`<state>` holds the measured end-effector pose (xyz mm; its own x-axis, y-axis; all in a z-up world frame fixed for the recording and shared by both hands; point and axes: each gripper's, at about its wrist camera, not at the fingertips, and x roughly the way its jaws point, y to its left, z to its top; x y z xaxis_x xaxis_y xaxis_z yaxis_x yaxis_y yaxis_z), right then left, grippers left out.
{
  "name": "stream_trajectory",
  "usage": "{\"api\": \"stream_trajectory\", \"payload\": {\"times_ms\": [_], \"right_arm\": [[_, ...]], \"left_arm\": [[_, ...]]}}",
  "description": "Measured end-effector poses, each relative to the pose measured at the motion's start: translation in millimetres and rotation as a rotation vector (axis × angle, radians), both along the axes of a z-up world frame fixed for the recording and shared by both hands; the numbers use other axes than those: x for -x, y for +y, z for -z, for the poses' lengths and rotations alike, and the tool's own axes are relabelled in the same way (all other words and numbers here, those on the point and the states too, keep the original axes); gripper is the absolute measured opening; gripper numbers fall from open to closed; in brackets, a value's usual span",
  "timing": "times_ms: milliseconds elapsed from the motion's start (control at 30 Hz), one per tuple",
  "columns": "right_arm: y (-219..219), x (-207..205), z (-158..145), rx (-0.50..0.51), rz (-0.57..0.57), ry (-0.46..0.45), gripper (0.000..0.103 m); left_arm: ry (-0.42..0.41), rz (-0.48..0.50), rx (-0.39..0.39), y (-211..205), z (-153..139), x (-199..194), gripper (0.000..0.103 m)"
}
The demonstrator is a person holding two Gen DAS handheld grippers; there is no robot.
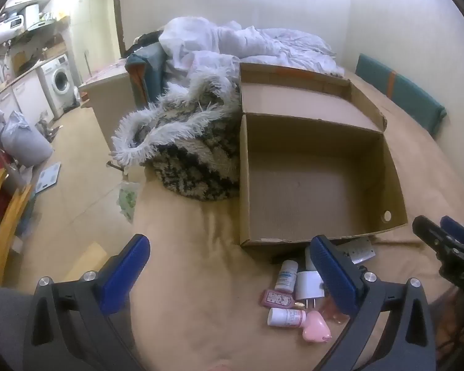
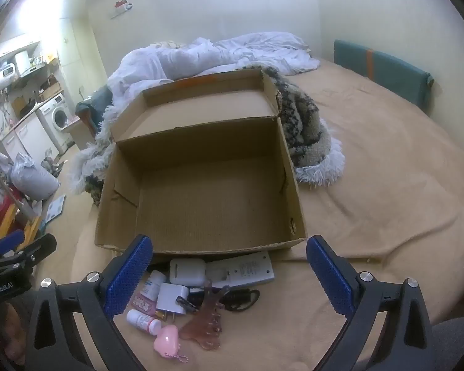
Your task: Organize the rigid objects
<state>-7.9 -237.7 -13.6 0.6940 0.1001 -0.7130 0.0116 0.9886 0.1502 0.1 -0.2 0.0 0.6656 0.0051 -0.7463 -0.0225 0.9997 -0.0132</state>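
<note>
Rigid objects are shown clustered on a tan fleece bedcover point(image 2: 371, 185), at lower centre of both frames, just in front of the near wall of an open corrugated cardboard box point(image 2: 201, 185). The box is rectangular and matt brown, its hinged lid point(image 2: 207, 105) folded back. Within the cluster are seen a glossy pink heart-shaped case point(image 2: 166, 341) with a bead chain, a white cylindrical bottle point(image 2: 142, 320) lying on its side, a second small white bottle point(image 2: 156, 284), a white cuboid plug adapter point(image 2: 171, 301), a rounded white earbud case point(image 2: 187, 272), a flat grey remote control point(image 2: 244, 269), a translucent amber comb-like piece point(image 2: 205, 324) and a coiled black cord point(image 2: 241, 300). A shaggy patterned throw point(image 1: 195, 142) with a white fringe is bunched beside the box.

The left gripper point(image 1: 229, 273) is held with its ribbed blue pads point(image 1: 123, 273) wide apart, nothing between them. The right gripper point(image 2: 229, 273) is likewise spread above the cluster, empty.
</note>
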Motion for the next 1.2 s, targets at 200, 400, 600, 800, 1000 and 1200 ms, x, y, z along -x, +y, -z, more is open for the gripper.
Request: {"api": "stream_trajectory", "payload": {"times_ms": [200, 400, 600, 800, 1000, 1200], "right_arm": [[1.0, -0.6, 1.1, 0.001, -0.009, -0.001, 0.103], [-1.5, -2.2, 5.3, 0.004, 0.0, 0.003, 0.103], [-0.1, -1.1, 3.3, 0.008, 0.0, 0.003, 0.103], [2.4, -1.1, 2.3, 0.009, 0.002, 0.009, 0.103], [-1.1, -1.4, 2.3, 0.012, 0.008, 0.004, 0.103], [-0.8, -0.5, 2.0, 0.013, 0.006, 0.004, 0.103]], "left_arm": [[-0.001, 0.004, 0.006, -0.3, -0.1, 0.4, 0.103], [0.001, 0.013, -0.01, -3.2, 1.5, 1.6, 0.103], [0.002, 0.005, -0.011, -2.9, 1.6, 2.7, 0.103], [-0.011, 0.006, -0.011, -2.1, 0.3, 3.4, 0.103], [-0.011, 0.003, -0.012, -2.5, 0.0, 3.8, 0.103], [-0.011, 0.004, -0.01, -1.8, -1.0, 4.1, 0.103]]}}
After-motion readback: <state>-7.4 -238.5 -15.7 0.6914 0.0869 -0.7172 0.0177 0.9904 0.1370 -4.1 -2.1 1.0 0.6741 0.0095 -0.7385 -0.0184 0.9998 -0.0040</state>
